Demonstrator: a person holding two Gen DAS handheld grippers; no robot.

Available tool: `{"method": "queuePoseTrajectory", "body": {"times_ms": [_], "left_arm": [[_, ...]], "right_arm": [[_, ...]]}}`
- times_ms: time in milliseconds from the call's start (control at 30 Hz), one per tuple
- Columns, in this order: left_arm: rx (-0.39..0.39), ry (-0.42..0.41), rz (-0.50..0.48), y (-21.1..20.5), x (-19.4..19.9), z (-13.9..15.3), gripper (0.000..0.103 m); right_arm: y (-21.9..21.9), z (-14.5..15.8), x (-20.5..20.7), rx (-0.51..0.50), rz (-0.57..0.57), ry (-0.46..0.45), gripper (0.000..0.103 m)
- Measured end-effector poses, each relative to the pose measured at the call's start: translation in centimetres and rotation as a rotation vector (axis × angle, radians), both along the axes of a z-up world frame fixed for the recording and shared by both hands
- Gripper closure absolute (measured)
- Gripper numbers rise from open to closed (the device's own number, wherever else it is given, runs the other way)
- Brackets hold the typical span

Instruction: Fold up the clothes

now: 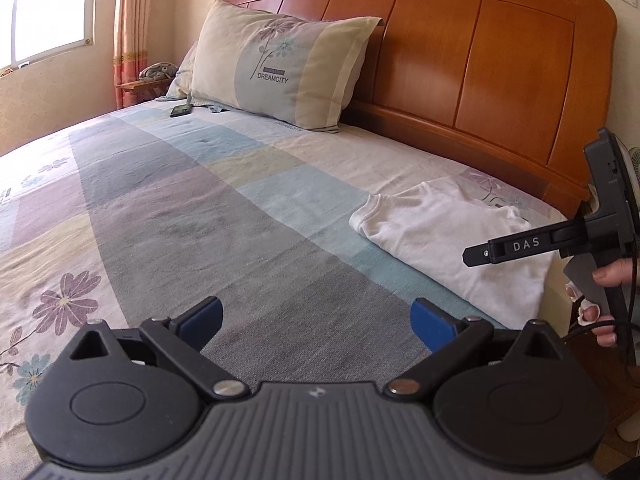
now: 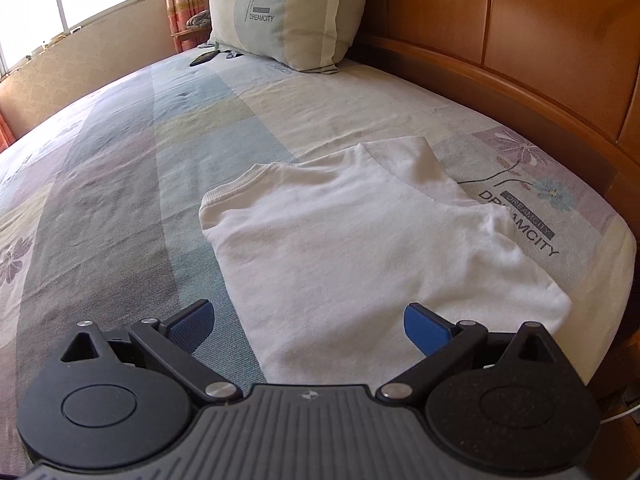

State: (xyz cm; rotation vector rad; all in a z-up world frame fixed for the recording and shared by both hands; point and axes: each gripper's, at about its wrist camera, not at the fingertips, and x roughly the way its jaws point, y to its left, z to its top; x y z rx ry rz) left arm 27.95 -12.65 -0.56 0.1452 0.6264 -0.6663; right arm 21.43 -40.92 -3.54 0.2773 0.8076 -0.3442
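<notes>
Blue ribbed fingers (image 2: 425, 328) of both grippers spread, empty, above folded white cotton shirt (image 2: 360, 248).

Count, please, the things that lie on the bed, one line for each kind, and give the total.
White folded shirt: 1
Pillows: 2, the front pillow and a second pillow partly hidden behind it
Dark flat device near the pillows: 1
Total: 4

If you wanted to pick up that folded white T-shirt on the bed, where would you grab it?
Judging by its pose, the folded white T-shirt is best pinched at its near hem edge, approached low from the bed's near side, where the open right tool already straddles it.
</notes>
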Motion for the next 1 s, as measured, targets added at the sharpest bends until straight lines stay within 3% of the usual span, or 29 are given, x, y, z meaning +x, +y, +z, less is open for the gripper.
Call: {"method": "queuePoseTrajectory", "body": {"times_ms": [300, 533, 700, 1000], "left_arm": [[-0.038, 0.060, -0.143, -1.1, 0.8, -0.1, 0.003], [-0.020, 0.055, -0.224, -2.4, 0.1, 0.4, 0.003], [0.000, 0.033, -0.275, -3.7, -0.4, 1.3, 0.003], [0.048, 0.082, -0.369, -7.0, -0.5, 1.9, 0.003]], "right_arm": [[4.3, 1.8, -3.7, -0.040, -0.057, 0.037, 0.000], [5.9, 2.2, -7.1, -0.021, -0.155, 0.075, 0.000], [7.4, 3.4, -9.1, -0.036, -0.183, 0.052, 0.000], [7.6, 4.6, -11.0, -0.061, -0.276, 0.055, 0.000]]}}
